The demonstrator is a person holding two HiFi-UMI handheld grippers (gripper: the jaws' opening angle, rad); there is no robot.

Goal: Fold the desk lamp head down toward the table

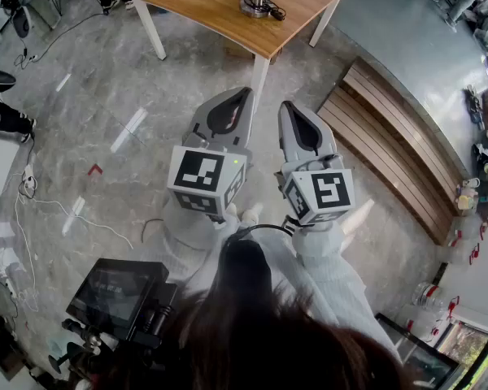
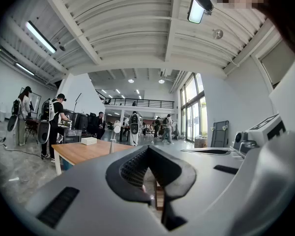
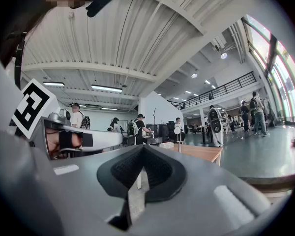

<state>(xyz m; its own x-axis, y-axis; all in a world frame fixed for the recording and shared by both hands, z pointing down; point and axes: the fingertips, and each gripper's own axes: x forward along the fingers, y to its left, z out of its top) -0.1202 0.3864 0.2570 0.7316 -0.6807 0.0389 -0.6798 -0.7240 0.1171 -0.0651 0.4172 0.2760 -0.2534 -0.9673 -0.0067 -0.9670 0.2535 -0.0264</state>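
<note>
The desk lamp [image 1: 258,0] stands upright on a wooden table [image 1: 203,2] far ahead of me; the head view shows its round base and pole. In the left gripper view the lamp [image 2: 113,137] is a thin pole with a small round head, left of my jaws. The right gripper view shows the lamp [image 3: 177,137] on the table [image 3: 204,153] just right of centre. My left gripper [image 1: 246,94] and right gripper [image 1: 285,106] are side by side, level, well short of the table. Both are shut and hold nothing. The left gripper [image 2: 148,149] and right gripper [image 3: 143,147] show their jaws closed.
A slatted wooden bench [image 1: 390,145] runs along the right. Cables [image 1: 32,193] and tape marks lie on the stone floor at the left, and dark equipment [image 1: 118,295] stands by my left side. A white box [image 2: 88,140] sits on the table. Several people stand beyond it.
</note>
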